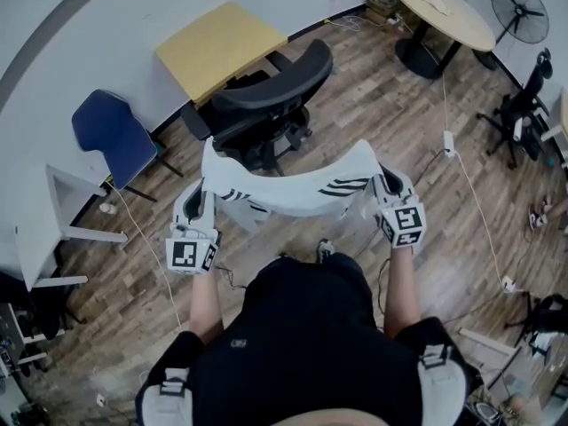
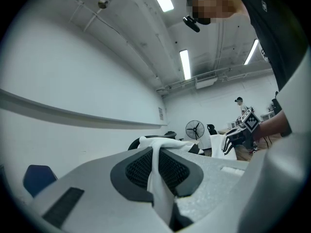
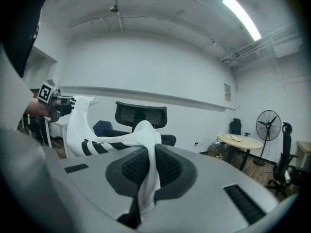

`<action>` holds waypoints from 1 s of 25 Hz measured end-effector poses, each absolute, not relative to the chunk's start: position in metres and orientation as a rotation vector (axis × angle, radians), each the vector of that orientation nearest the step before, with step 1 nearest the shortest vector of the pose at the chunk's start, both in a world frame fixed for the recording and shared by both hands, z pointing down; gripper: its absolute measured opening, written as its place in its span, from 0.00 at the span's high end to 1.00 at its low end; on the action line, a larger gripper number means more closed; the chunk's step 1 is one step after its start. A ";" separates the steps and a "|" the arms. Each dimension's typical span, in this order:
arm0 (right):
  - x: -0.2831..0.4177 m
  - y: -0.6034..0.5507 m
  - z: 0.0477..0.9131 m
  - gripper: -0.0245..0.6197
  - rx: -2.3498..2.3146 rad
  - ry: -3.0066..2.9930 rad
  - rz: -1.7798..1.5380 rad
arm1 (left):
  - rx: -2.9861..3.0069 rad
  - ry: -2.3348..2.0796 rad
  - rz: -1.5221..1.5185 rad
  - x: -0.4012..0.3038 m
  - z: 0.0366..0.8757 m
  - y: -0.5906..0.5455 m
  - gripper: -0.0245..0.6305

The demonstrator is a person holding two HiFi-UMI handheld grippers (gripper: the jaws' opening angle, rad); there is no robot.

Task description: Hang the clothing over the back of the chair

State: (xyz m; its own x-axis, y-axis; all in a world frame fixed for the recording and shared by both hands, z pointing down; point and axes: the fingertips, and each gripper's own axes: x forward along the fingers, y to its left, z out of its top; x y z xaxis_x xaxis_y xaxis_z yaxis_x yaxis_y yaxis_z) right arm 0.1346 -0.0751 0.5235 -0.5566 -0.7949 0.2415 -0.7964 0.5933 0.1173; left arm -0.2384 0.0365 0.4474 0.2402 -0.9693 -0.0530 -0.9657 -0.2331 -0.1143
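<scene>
A white garment with black stripes [image 1: 293, 189] hangs stretched between my two grippers, in the air in front of the person. My left gripper [image 1: 199, 204] is shut on its left end, and the cloth [image 2: 156, 171] runs pinched between the jaws. My right gripper [image 1: 383, 189] is shut on the right end, where the white fabric [image 3: 146, 169] is clamped and striped cloth [image 3: 97, 144] trails off to the left. The black office chair [image 1: 266, 105] stands just beyond the garment; its mesh back [image 3: 141, 115] faces me in the right gripper view.
A yellow-topped table [image 1: 217, 47] stands behind the chair and a blue chair [image 1: 111, 131] at the left by a white desk [image 1: 53, 229]. A round table [image 1: 444, 11], a floor fan [image 1: 519, 11] and another black chair [image 1: 524, 105] are at the right. Cables [image 1: 470, 193] cross the wooden floor.
</scene>
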 end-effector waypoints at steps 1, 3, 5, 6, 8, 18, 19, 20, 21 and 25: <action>0.136 -0.082 0.523 0.95 1.287 -2.562 0.004 | -2.362 1.881 -0.042 -0.235 0.447 0.034 0.93; 0.138 -0.095 0.520 0.95 1.245 -2.585 -0.019 | -2.340 1.913 -0.040 -0.230 0.446 0.030 0.93; 0.141 -0.108 0.521 0.95 1.215 -2.590 -0.017 | -2.318 1.942 -0.044 -0.224 0.446 0.027 0.93; 0.141 -0.114 0.522 0.95 1.203 -2.589 -0.009 | -2.308 1.957 -0.046 -0.223 0.447 0.026 0.93; 0.142 -0.124 0.522 0.95 1.177 -2.598 -0.009 | -2.286 1.985 -0.048 -0.220 0.447 0.025 0.93; 0.134 -0.171 0.518 0.95 1.028 -2.693 -0.049 | -2.165 2.108 -0.072 -0.207 0.442 0.019 0.93; 0.133 -0.175 0.518 0.95 1.013 -2.711 -0.059 | -2.153 2.117 -0.074 -0.205 0.441 0.019 0.93; 0.133 -0.180 0.518 0.95 1.001 -2.727 -0.069 | -2.144 2.125 -0.076 -0.203 0.440 0.018 0.93; 0.133 -0.183 0.518 0.95 0.990 -2.736 -0.074 | -2.134 2.132 -0.079 -0.201 0.440 0.018 0.93; 0.130 -0.196 0.517 0.95 0.947 -2.758 -0.074 | -2.089 2.170 -0.099 -0.197 0.439 0.020 0.93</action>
State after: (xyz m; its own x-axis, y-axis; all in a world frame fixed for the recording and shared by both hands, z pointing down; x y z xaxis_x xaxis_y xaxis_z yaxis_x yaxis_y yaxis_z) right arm 0.1301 -0.1957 0.5167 -0.7668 -0.6119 0.1939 -0.6007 0.7905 0.1193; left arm -0.1969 0.0204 0.4386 -0.0347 -0.9983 -0.0466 -0.9900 0.0407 -0.1353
